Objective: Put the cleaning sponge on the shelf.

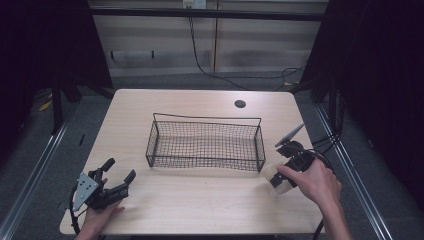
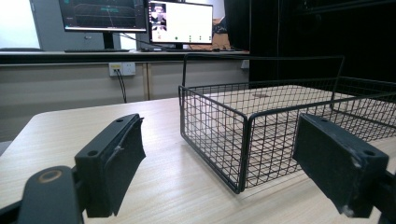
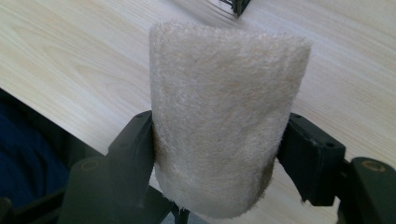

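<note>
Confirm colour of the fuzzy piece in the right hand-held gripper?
Cream-beige, plain, no pattern: the fuzzy piece shows best in the right gripper view.

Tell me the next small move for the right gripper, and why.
Probably carry it left and up over the wire basket's near right corner. The right gripper is shut on a cream fuzzy pad, beside the basket's right end, outside it and low by the table. The basket looks empty, and the left gripper rests open, far off.

One black wire basket (image 1: 205, 145), one cream fuzzy roll (image 3: 224, 126) between the right gripper's (image 3: 219, 158) jaws, two monitors (image 2: 140, 18) far beyond the left jaws.
</note>
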`<state>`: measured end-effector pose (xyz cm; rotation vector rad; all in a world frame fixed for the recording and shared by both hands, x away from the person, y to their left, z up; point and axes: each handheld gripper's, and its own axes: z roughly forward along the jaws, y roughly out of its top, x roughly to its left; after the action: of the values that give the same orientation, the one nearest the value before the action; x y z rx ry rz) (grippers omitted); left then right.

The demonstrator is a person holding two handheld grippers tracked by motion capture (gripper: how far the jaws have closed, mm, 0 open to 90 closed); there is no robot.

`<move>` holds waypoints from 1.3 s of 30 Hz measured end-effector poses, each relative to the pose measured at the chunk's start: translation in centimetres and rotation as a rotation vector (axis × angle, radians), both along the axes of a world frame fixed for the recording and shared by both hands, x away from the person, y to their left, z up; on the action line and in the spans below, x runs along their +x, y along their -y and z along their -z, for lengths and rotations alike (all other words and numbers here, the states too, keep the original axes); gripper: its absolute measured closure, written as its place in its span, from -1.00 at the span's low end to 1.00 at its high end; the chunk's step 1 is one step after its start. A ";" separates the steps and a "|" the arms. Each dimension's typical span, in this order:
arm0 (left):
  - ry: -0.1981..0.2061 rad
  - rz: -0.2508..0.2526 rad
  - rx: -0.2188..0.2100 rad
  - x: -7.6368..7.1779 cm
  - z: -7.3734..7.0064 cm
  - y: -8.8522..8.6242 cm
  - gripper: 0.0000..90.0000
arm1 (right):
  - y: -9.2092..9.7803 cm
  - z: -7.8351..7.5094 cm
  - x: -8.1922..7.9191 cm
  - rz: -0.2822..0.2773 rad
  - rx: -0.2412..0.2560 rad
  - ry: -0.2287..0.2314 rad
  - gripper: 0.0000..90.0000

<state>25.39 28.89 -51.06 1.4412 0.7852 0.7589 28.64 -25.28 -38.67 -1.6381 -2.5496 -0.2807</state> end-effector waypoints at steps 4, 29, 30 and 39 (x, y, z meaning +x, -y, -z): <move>0.000 0.000 0.000 0.0 0.0 0.0 -0.64 | -0.3 -1.1 0.1 -0.009 -0.001 0.010 -0.30; 0.000 0.000 0.001 0.0 0.0 0.0 -0.64 | -2.4 -4.4 2.8 -0.065 0.018 -0.027 -0.30; 0.000 0.000 0.000 0.0 0.0 0.0 -0.64 | -2.5 -4.5 3.0 -0.065 0.027 -0.031 -0.30; 0.000 0.000 0.000 0.0 0.0 0.0 -0.65 | -2.7 -4.5 4.8 -0.042 0.047 -0.060 -0.30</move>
<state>25.39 28.89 -51.06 1.4415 0.7854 0.7589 33.43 -22.57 -34.18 -1.5505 -2.5103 -0.2814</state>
